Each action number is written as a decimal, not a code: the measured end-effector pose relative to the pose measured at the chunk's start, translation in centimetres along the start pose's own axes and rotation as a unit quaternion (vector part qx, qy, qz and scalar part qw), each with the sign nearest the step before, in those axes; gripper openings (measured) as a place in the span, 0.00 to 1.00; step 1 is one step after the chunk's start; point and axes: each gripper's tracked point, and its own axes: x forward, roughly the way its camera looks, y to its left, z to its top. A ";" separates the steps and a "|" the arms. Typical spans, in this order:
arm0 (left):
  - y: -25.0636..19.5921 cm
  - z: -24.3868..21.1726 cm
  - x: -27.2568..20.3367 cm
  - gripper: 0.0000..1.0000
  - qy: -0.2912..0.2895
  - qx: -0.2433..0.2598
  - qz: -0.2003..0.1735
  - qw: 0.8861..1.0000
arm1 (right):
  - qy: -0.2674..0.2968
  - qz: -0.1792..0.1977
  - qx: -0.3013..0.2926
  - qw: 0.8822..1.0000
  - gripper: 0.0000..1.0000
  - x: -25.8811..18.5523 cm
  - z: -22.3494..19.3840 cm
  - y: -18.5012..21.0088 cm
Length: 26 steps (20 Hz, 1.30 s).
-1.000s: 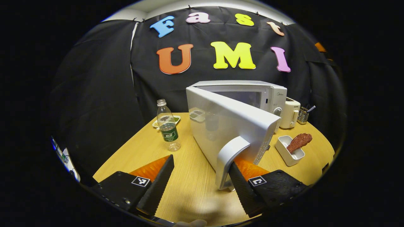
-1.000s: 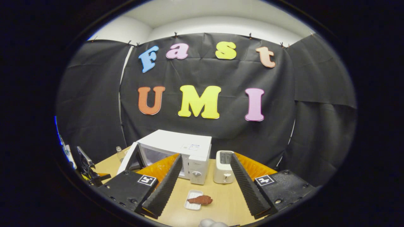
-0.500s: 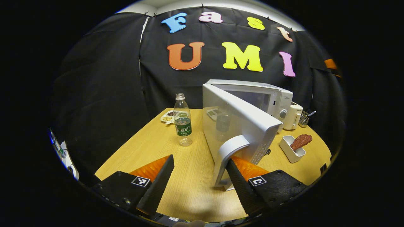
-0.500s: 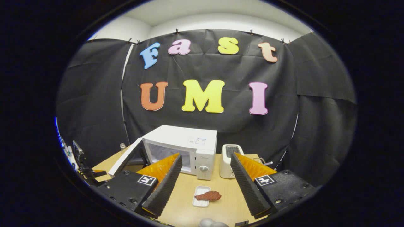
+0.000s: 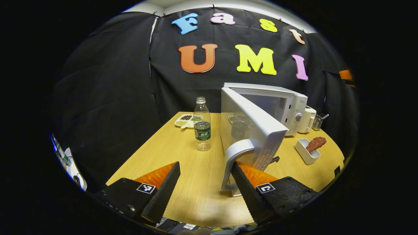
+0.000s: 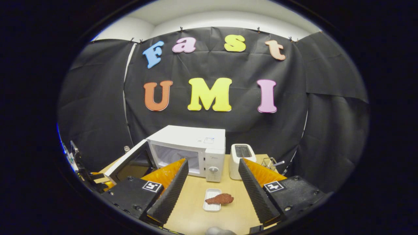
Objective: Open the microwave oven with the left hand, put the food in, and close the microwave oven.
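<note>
The white microwave stands at the back of the wooden table. Its door is swung out toward me, about half open. My left gripper is open, and its right finger sits hooked behind the door's white handle; the left finger is far from it. A brown piece of food lies in a small white dish right of the door. In the right gripper view my right gripper is open above the table, with the food in front of the microwave.
A clear water bottle stands left of the door, with a small divided dish of beans behind it. A white toaster and a wire utensil rack stand right of the microwave. Bare tabletop lies in front of the bottle.
The microwave door has swung further open, with my left gripper drawing its handle back toward me. My right gripper has stayed open over the table, shifting only slightly.
</note>
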 end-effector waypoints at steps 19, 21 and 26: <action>-4.4 3.7 -6.2 0.96 -0.013 0.009 0.035 0.999 | 0.225 0.049 0.142 0.963 0.89 9.1 -23.7 -8.3; -6.8 5.4 -6.3 0.96 -0.019 0.012 0.035 0.999 | 0.259 0.079 0.191 0.943 0.85 11.0 -26.0 -7.9; -12.1 9.6 -6.1 0.95 -0.031 0.020 0.044 0.998 | 0.303 0.154 0.244 0.908 0.87 15.2 -28.4 -6.0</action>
